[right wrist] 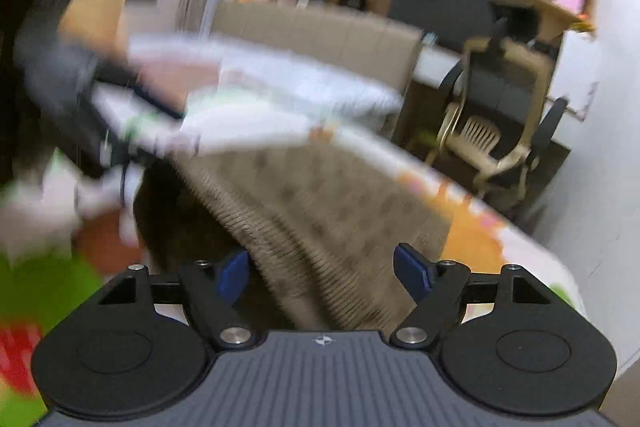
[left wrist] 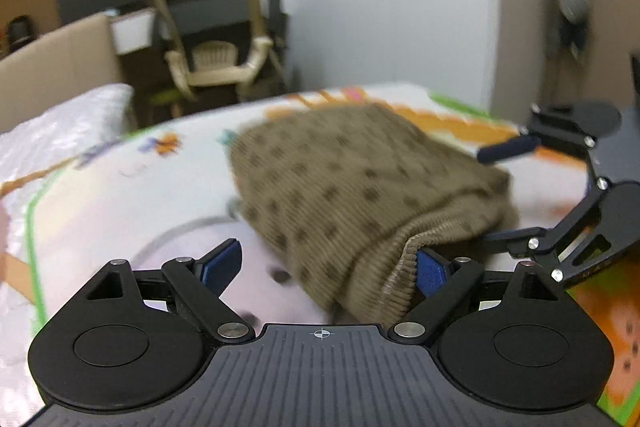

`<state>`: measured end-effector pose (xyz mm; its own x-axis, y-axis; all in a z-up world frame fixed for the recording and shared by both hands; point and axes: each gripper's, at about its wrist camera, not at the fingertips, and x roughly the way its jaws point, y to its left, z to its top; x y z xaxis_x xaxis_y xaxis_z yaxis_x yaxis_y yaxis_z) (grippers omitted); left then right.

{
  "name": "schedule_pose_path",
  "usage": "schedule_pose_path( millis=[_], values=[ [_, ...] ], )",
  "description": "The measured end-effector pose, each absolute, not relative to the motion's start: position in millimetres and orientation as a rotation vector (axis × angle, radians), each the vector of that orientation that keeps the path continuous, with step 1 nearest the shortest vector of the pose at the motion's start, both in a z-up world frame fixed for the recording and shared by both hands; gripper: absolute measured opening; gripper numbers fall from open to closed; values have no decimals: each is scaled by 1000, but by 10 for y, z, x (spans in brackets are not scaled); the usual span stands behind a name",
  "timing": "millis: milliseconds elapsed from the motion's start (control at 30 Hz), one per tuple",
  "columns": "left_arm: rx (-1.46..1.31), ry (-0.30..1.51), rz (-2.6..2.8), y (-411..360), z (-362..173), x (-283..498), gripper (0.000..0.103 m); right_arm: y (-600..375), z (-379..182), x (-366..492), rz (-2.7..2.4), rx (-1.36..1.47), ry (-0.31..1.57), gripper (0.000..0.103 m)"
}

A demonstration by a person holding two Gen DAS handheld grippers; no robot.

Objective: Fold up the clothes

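A tan knitted garment (left wrist: 344,187) with dark dots lies folded on the cartoon-print bed sheet (left wrist: 120,195). My left gripper (left wrist: 326,267) is open. The garment's ribbed hem (left wrist: 400,279) lies between its blue pads, touching the right pad (left wrist: 430,273). My right gripper (left wrist: 486,195) comes in from the right, open, its lower finger at the garment's edge. In the blurred right wrist view the right gripper (right wrist: 324,271) stands open with the ribbed garment (right wrist: 320,219) between its fingers. The left gripper (right wrist: 80,99) there is a dark smear at the left.
A white quilted pillow (left wrist: 60,131) lies at the bed's left end, in front of a beige headboard (left wrist: 56,51). Past the bed stand a cream plastic chair (left wrist: 216,63), a dark desk and a white wall (left wrist: 380,7). The bed's far edge runs behind the garment.
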<state>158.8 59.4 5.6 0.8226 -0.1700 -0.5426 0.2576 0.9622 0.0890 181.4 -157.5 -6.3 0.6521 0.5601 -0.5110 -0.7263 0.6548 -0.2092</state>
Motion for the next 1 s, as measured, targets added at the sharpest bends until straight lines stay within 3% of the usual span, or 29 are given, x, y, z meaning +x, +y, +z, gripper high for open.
schedule_pose_path(
  millis=[200, 300, 500, 733, 1000],
  values=[
    [161, 599, -200, 746, 64, 1489, 93, -1623, 167, 1859, 756, -344, 388, 79],
    [138, 646, -228, 786, -47, 1417, 93, -1727, 63, 1884, 775, -309, 461, 79],
    [-127, 577, -346, 957, 217, 1489, 95, -1931, 66, 2099, 686, -181, 510, 84],
    [106, 617, -335, 577, -20, 1742, 96, -2055, -6, 2210, 626, -141, 544, 84],
    [-11, 667, -258, 1055, -59, 1665, 96, -1889, -286, 2406, 558, -228, 641, 86]
  ],
)
